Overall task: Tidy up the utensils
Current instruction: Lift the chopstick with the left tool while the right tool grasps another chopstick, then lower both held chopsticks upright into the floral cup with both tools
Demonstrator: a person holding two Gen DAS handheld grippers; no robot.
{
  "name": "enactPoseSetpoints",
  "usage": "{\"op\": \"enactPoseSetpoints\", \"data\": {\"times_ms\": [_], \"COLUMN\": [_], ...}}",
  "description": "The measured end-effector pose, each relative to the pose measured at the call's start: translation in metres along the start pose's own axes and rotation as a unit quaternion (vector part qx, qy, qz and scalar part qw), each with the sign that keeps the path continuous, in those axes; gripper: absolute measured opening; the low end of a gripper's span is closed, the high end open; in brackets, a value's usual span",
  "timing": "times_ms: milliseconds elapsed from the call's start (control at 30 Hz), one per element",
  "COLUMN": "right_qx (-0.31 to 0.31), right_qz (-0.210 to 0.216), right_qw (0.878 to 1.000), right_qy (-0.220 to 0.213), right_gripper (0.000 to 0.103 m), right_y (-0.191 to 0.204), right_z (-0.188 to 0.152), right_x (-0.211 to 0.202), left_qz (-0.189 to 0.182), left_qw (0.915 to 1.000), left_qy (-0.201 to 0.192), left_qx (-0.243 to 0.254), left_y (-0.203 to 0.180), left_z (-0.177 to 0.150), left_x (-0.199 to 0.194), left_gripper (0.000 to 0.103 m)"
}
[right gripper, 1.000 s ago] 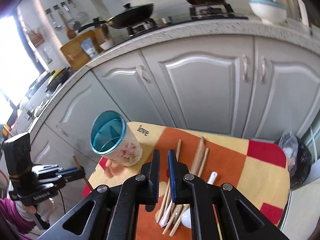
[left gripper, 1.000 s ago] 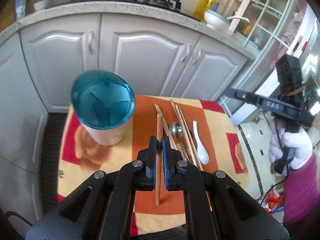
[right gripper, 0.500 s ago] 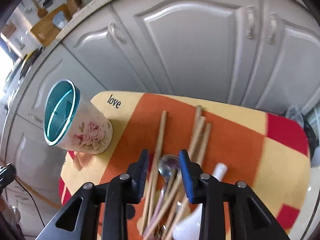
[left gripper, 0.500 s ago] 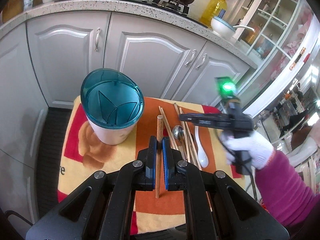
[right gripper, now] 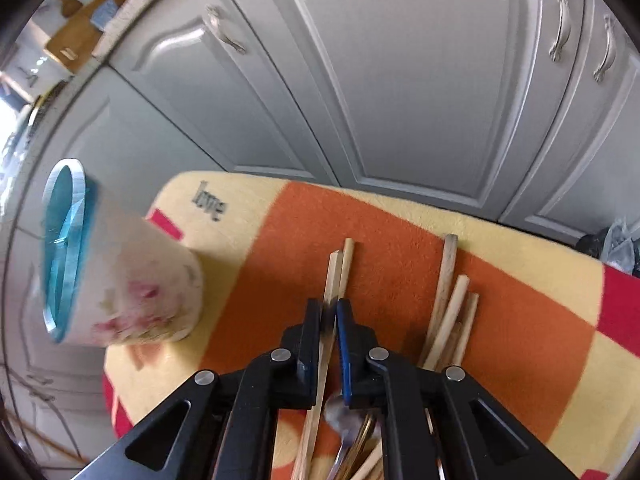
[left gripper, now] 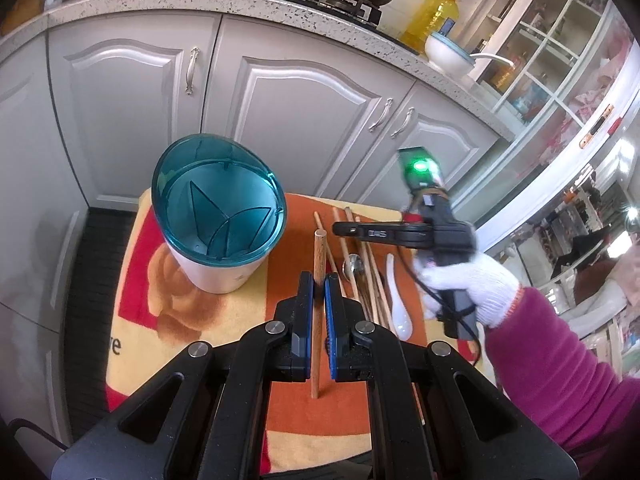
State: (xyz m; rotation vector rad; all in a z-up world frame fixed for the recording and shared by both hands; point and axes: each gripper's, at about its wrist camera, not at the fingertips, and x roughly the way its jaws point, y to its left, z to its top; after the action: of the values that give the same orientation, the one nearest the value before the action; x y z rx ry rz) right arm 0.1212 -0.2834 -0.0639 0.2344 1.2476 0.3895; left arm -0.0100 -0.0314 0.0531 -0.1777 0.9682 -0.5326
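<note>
Left tool (left gripper: 319,285) clamped tight; right tool (right gripper: 329,307) nearly closed, lowered, gloved hand (left gripper: 468,280) gripping.

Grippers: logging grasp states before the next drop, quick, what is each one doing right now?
Left gripper: shut on a wooden chopstick, held above the cloth.
Right gripper: shut on a pale chopstick from the pile.

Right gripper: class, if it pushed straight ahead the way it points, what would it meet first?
The right gripper already straddles a wooden chopstick lying on the orange cloth; it would run along it, then probably reach the grey cabinet door.
</note>
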Motion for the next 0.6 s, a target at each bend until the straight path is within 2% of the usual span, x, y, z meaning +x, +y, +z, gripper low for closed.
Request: {"op": "enactPoseSetpoints", "data": {"times_ms": [367,600], "right_qx": [-0.05,-0.1], "right_qz": [0.034,0.047], "right_qw": [0.993,0.98], "right_qy": [-0.103,-0.166], "right_gripper": [0.006,0.006], "right_y": [0.049,0.092], "right_z": [-0.039,-0.04], "right_x": [-0.112,-0.179], "left_qz": [-0.001,0.008], "left_qw": [0.9994,0.996], "left_qy": [-0.033,-0.086], "left_qx": [0.013,0.022], "left_y": [-0.012,-0.014], "left_z": [0.001,0.026], "left_x": [-0.05,-0.1], "left_gripper": [0.004,0.004]}}
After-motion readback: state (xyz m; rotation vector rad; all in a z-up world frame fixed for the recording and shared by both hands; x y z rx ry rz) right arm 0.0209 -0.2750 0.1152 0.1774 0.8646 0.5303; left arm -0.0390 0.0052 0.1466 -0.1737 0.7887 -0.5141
